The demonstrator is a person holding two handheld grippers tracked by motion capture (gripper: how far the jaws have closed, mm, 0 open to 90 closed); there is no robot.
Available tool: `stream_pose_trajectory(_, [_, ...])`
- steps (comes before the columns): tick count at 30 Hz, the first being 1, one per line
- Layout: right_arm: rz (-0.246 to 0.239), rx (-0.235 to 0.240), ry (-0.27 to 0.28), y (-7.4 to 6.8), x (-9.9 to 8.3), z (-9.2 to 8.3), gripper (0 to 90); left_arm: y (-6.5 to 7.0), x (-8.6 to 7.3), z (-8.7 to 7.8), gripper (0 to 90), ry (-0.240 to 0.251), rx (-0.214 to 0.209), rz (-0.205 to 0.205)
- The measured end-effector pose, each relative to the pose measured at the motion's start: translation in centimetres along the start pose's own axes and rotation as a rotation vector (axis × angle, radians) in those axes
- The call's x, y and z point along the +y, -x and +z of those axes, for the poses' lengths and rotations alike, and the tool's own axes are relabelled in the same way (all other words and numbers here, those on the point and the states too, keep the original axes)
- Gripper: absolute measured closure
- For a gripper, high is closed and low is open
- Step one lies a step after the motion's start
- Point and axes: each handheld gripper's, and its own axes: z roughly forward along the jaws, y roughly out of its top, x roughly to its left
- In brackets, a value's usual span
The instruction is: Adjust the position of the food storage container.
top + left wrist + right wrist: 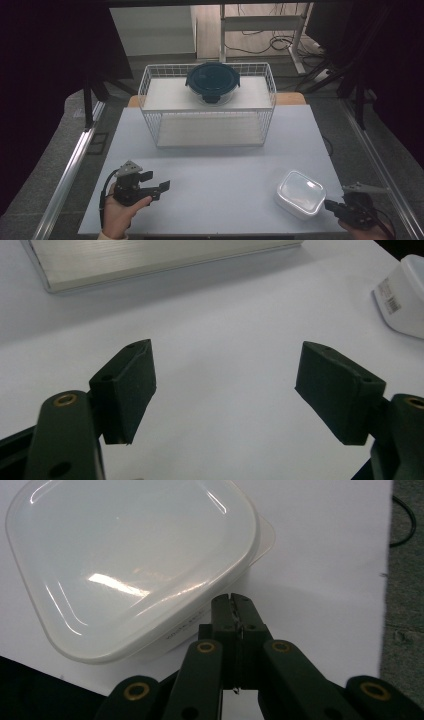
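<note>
Your right gripper (334, 206) sits at the table's near right corner with its jaws pressed flat together and nothing between them. The white box (300, 194), a rounded-square container with its lid on, lies just beside that gripper, on the side toward the middle of the table and a little farther from you. In the right gripper view the box (132, 565) takes up the upper left, and the closed tips (235, 600) stand close under its near right corner, by the small tab that juts from the lid's edge; whether they touch the wall there you cannot tell.

That is the relation your coming move turns on: the box lies ahead and to the left of your right jaws, corner on, not face on. It has no real long axis, being about as wide as it is deep, so any pair of opposite walls would serve, but shut jaws can take none of them. You would probably need to open wide and square up to a flat side first.

Your left gripper (157, 186) rests well apart at the near left, jaws spread wide and empty over bare table (225, 390). From it the box (402, 295) shows only as a corner far off to the right, so your right hand is much the nearer one.

The wire basket (150, 82) with the dark round container (212, 80) stands at the far side.
</note>
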Motion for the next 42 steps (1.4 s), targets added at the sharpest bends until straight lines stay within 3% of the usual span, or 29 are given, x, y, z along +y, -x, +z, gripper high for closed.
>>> stream_pose_trajectory(6, [-0.045, 0.027, -0.015, -1.9, 0.9, 1.0, 88.6, -0.1, 0.0, -0.2, 23.8, 0.01, 0.005, -0.002])
stream_pose_trajectory(19, [-0.092, 0.046, -0.034, -4.1, 2.0, 2.4, 88.6, -0.1, -0.1, 0.2, 23.9, 0.0, -0.007, -0.008])
stream_pose_trajectory(35, [-0.176, 0.098, -0.058, -8.5, 3.9, 4.9, 88.6, -0.3, -0.2, 0.4, 23.9, -0.007, -0.006, -0.007])
stream_pose_trajectory(38, [-0.161, 0.119, -0.053, -8.1, 3.8, 4.3, 88.6, -0.3, -0.3, 0.3, 23.9, -0.006, -0.005, -0.008])
stream_pose_trajectory(42, [-0.113, 0.066, 0.002, -5.7, 4.2, 2.3, 88.6, -0.4, -0.3, 0.3, 23.9, -0.007, -0.003, -0.008])
